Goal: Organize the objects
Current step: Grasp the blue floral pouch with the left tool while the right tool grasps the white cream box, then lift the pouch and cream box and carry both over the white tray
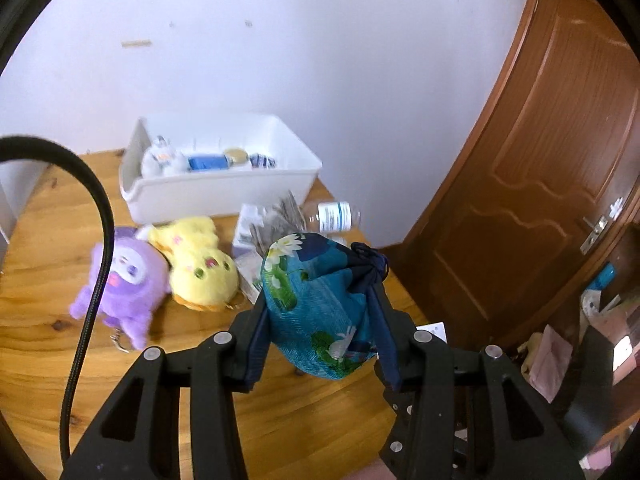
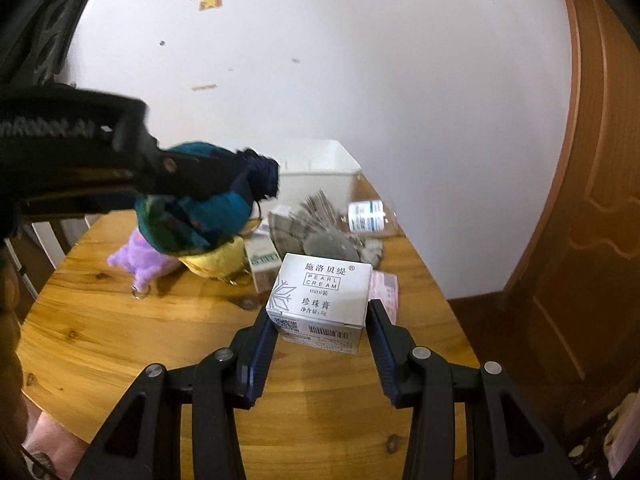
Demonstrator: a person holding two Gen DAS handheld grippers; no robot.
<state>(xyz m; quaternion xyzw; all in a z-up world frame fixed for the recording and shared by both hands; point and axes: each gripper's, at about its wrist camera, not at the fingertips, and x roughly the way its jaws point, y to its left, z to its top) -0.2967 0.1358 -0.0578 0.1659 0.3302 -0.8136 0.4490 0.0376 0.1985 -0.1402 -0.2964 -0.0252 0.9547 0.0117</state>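
I had the left gripper clamped on the blue drawstring pouch, lifted clear of the wooden table. Soft printed cloth, gathered at the neck, so I'd squeezed its bulging body rather than the cord. My right gripper pinched the pearl cream box by its flat card sides, a rigid white cube that suited the parallel pads. Both loads, I judged, were bound for the white plastic bin at the table's far edge, already part filled. The fuzzy purple plush and yellow plush lay waiting mid-table, beside a clear bottle near the far right edge.
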